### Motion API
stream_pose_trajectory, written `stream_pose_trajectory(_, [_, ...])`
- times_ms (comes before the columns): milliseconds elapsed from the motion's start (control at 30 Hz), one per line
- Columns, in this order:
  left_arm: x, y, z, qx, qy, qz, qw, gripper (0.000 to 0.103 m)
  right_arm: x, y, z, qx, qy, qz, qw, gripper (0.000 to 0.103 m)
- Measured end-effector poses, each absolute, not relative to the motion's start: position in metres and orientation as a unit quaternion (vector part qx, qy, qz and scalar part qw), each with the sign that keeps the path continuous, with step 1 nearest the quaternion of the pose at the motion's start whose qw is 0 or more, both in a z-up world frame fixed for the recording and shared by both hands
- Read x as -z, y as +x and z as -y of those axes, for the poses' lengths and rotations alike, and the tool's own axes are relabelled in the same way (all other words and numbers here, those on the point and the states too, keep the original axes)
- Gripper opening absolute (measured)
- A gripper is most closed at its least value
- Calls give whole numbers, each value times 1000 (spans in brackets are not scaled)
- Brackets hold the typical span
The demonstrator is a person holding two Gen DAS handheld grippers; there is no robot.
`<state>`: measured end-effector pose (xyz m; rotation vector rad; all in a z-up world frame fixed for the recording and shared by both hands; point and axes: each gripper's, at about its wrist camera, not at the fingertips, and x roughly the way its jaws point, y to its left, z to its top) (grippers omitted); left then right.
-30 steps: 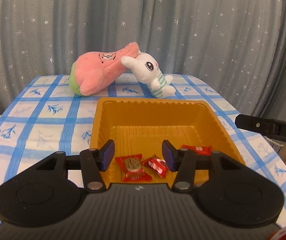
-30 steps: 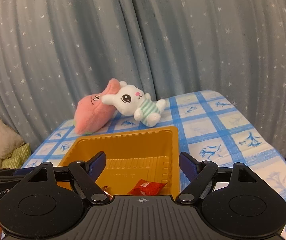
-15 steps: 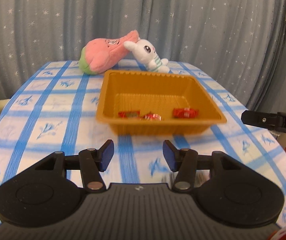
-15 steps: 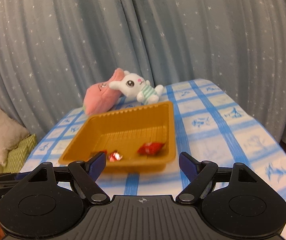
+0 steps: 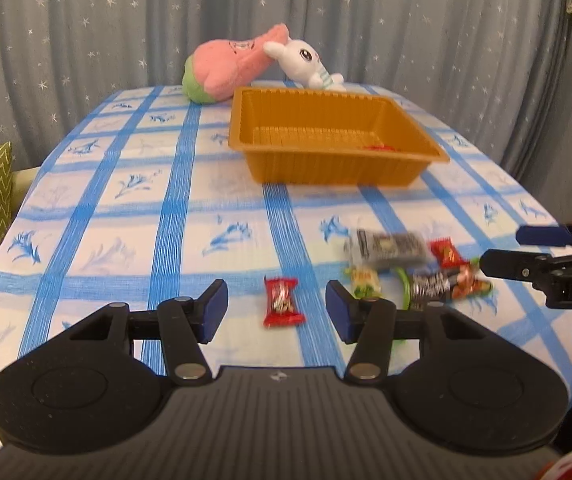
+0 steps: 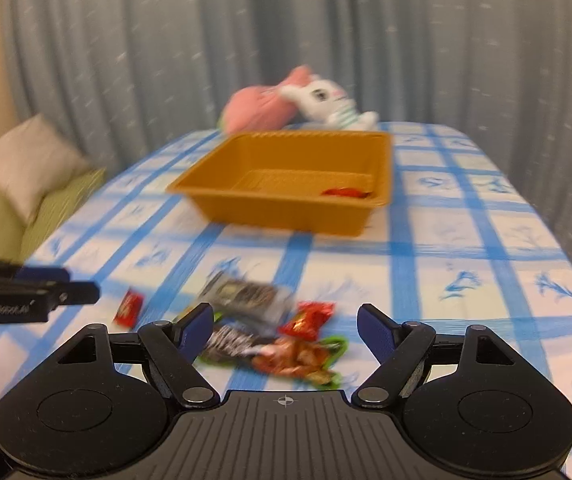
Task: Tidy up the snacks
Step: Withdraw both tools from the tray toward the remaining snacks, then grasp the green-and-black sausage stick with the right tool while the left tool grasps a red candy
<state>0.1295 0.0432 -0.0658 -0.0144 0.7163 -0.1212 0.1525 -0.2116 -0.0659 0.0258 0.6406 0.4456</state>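
Snacks (image 5: 405,268) lie scattered near both grippers, left gripper (image 5: 277,312) and right gripper (image 6: 284,328) fingers spread, holding nothing; orange tray (image 5: 325,168) sits farther back.

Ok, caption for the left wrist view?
Open left gripper hovers over a red candy; orange tray waits beyond.
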Motion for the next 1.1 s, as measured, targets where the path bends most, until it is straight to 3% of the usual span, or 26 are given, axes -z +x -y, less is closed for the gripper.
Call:
stream_pose_trajectory(167, [72,135,-46,57,-13,-360,931,50,73,156,202,-269,-25,-320,908,78])
stream_pose_trajectory(267, [74,141,-45,56,-16,-362,930,50,77,163,196,-294,-51,-328,896,61])
stream_pose_trajectory(433, [79,147,-44,58,-25,-368,928,50,81,171,192,-339,-106,-321,878,56])
stream_pose_trajectory(500, [81,150,-43,59,-28,-372,926,50,86,176,189,-360,-131,-325,865,50])
stream_pose_trajectory(967, [88,157,-42,62,-38,-381,922,50,113,194,179,-381,-209,-356,827,48])
stream_pose_trajectory(1100, [88,156,-42,61,-37,-380,922,50,108,193,187,-362,-158,-392,831,39])
